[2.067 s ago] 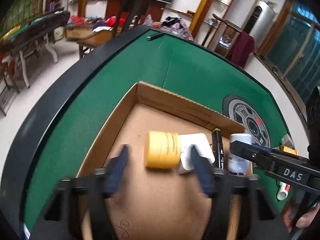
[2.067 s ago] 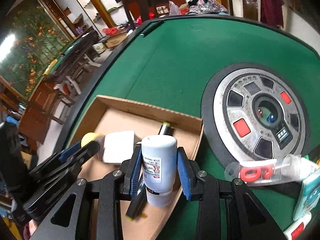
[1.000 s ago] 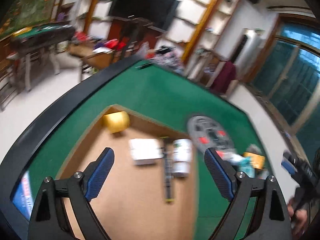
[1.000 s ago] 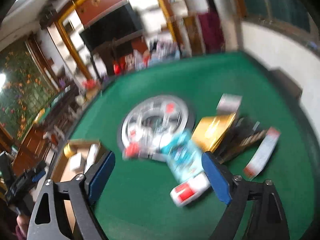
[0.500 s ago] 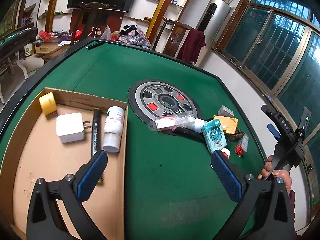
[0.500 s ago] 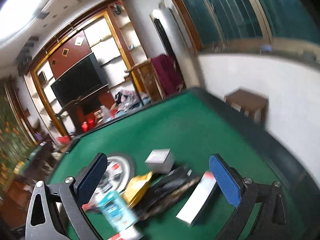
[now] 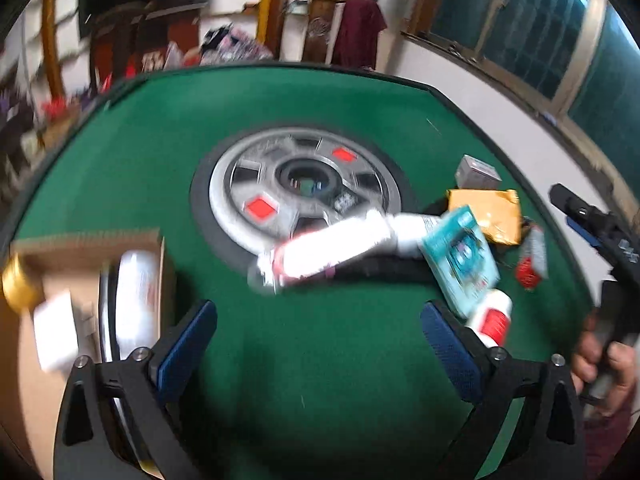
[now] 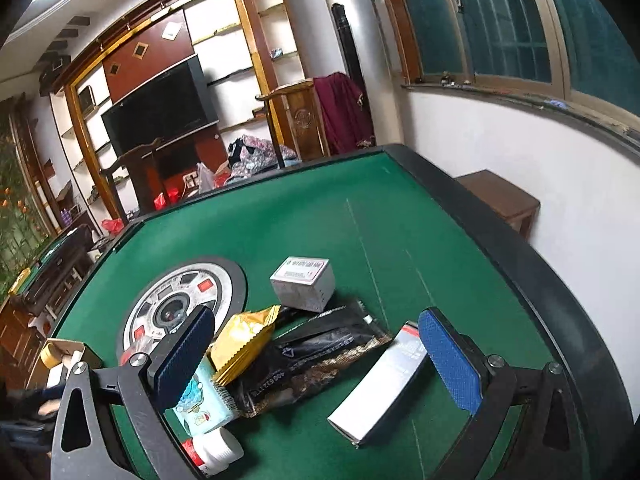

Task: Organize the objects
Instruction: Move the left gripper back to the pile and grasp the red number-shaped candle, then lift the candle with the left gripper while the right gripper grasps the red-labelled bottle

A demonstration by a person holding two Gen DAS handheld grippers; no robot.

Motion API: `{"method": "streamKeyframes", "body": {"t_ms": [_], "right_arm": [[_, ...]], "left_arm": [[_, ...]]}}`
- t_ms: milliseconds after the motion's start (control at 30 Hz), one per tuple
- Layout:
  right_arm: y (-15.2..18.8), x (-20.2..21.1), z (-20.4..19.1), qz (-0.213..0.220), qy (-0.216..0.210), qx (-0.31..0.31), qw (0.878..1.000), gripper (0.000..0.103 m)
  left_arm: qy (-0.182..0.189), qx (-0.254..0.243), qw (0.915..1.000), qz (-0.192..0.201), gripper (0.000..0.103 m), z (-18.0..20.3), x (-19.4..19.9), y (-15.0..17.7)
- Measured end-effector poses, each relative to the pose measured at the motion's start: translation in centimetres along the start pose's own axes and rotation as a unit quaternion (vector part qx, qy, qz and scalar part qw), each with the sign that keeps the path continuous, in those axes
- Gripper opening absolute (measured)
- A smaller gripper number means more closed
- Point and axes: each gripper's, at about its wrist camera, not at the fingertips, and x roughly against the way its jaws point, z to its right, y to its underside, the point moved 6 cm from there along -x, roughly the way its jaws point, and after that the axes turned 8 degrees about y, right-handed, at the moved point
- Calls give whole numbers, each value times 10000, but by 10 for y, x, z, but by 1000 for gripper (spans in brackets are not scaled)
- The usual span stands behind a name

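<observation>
In the left wrist view my left gripper [image 7: 318, 320] hangs over bare green felt, jaws wide and closing, nothing between them. A cardboard box [image 7: 88, 240] at the left holds a white bottle [image 7: 136, 300], yellow tape [image 7: 16, 284] and a white charger [image 7: 56, 336]. Ahead lie a clear tube pack [image 7: 328, 248], a teal box [image 7: 460, 260] and a red-capped bottle [image 7: 494, 320]. My right gripper [image 8: 316, 336] stands open above a black packet [image 8: 320, 356], with a yellow pouch [image 8: 244, 340], a long white box [image 8: 380, 396] and a grey box [image 8: 304, 284] around it.
A round silver control panel [image 7: 300, 188] sits in the middle of the green table [image 8: 320, 220]. The table's black rim [image 8: 520, 280] runs close on the right, with a wall and a low wooden stool [image 8: 500, 196] beyond. A hand [image 7: 604, 364] holds the right gripper.
Both grippers left the cardboard box, the right letting go of the white bottle there. Both swung right to the loose pile and dipped lower. The left view has rolled.
</observation>
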Motion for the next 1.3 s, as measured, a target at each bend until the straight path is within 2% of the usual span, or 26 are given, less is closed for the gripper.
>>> {"method": "streamKeyframes", "body": {"t_ms": [100, 167, 200, 300, 400, 433, 500, 567, 633, 767, 967, 1133, 1300], "right_arm": [[1, -7, 3, -148, -27, -165, 9998, 103], [2, -10, 5, -201, -33, -278, 9994, 103], [2, -11, 6, -218, -41, -319, 9992, 103], [3, -13, 9, -283, -73, -423, 9987, 103], [6, -17, 7, -397, -128, -467, 9980, 103], [7, -18, 7, -414, -138, -470, 9979, 103], [8, -19, 5, -446, -135, -450, 9979, 103], [9, -19, 5, -454, -114, -431, 9980, 103], [11, -20, 4, -468, -124, -438, 9979, 103], [13, -21, 4, -469, -84, -428, 9979, 103], [15, -23, 4, -454, 17, -352, 9983, 103], [17, -26, 5, -415, 146, -267, 9987, 103], [22, -29, 4, -387, 348, -130, 9986, 103]], "left_arm": [[-323, -557, 9979, 31, 94, 2, -12, -17], [-487, -848, 9951, -119, 83, 2, -23, -21], [-526, -981, 9935, -227, 81, 3, -31, -23], [-522, -1222, 9906, -333, 81, 6, -48, -27], [-355, -1183, 9917, -354, 80, 11, -57, -31], [-262, -1133, 9924, -415, 76, 13, -60, -31], [-205, -1135, 9911, -659, 52, 16, -70, -25], [-227, -1154, 9910, -644, 26, 19, -68, -23], [-225, -1048, 9921, -653, 26, 18, -65, -19], [-188, -801, 9959, -381, 25, 14, -43, -16], [25, -371, 9991, 207, 26, 14, 17, -13], [355, 0, 9966, 744, 26, 13, 77, 2], [603, 411, 9901, 1201, 26, 0, 130, 31]]}}
